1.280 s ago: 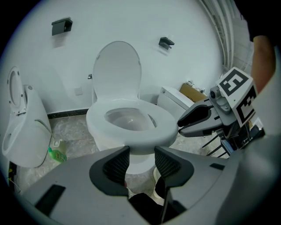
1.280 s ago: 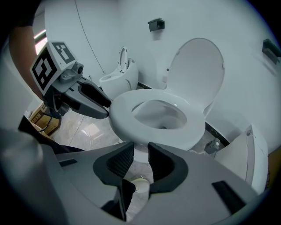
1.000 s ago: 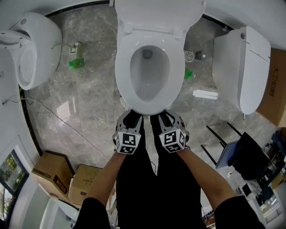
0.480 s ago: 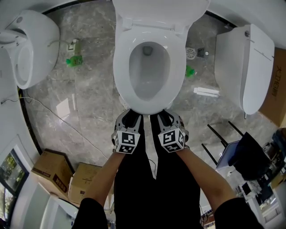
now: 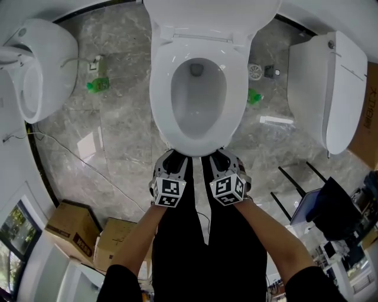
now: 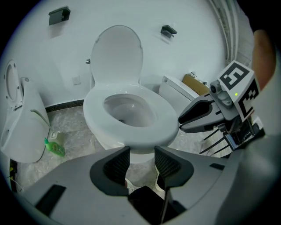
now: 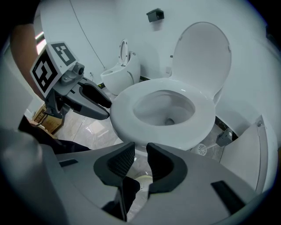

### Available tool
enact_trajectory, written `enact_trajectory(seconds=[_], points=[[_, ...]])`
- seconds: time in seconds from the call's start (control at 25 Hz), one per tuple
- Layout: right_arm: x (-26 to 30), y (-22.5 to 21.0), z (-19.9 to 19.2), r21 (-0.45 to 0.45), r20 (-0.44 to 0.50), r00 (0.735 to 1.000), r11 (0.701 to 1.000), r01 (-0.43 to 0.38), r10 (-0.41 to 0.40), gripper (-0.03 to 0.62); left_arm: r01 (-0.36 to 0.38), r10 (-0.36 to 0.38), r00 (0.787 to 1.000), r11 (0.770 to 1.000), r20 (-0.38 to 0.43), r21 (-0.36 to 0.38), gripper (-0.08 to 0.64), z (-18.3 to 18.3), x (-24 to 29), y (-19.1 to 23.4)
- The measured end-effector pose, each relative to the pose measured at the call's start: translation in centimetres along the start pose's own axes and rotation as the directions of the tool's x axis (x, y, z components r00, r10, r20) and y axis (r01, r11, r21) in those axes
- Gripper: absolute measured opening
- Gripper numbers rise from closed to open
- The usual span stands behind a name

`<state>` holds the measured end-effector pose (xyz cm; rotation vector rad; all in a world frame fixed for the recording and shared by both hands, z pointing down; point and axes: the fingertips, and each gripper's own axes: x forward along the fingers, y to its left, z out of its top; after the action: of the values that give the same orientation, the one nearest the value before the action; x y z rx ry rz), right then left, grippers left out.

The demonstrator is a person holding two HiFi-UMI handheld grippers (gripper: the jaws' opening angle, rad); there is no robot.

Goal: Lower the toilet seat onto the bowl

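The white toilet seat lies flat on the bowl, and the lid stands up against the tank. In the left gripper view the seat fills the middle with the lid upright behind it. My left gripper and right gripper hang side by side just in front of the bowl's front edge, pointing steeply down and touching nothing. The left gripper is open and empty. The right gripper has just been closing but is still open, with nothing between its pads.
Another white toilet stands at the left and a third at the right. A green bottle, a thin cable and small fittings lie on the marble floor. Cardboard boxes sit at the lower left, a black rack at the lower right.
Both grippers have sunk a little in front of the bowl. The seat and the lid have not moved.
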<state>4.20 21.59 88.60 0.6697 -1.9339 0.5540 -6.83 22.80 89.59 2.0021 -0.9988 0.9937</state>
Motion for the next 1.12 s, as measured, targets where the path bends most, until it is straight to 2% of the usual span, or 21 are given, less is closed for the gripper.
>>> enact_trajectory(seconds=[0.28, 0.48, 0.8, 1.12], points=[[1.6, 0.1, -0.7, -0.03, -0.019, 1.0, 1.0, -0.002, 0.001, 0.114, 0.001, -0.001, 1.0, 1.0, -0.014, -0.015, 0.186, -1.2, 1.4, 0.4], [2.8, -0.2, -1.4, -0.063, -0.03, 1.0, 0.998, 0.003, -0.005, 0.114, 0.036, -0.038, 0.999, 0.998, -0.03, -0.05, 0.176, -1.8, 2.6, 0.6], [4.3, -0.2, -2.2, -0.045, -0.051, 0.999, 0.999, 0.014, -0.016, 0.112, 0.072, -0.073, 0.995, 0.997, -0.068, -0.019, 0.156, -2.9, 3.9, 1.1], [6.2, -0.2, -3.3, -0.056, -0.065, 0.998, 0.998, 0.021, -0.025, 0.11, 0.07, -0.072, 0.995, 0.997, -0.066, -0.034, 0.158, -4.3, 5.7, 1.4]])
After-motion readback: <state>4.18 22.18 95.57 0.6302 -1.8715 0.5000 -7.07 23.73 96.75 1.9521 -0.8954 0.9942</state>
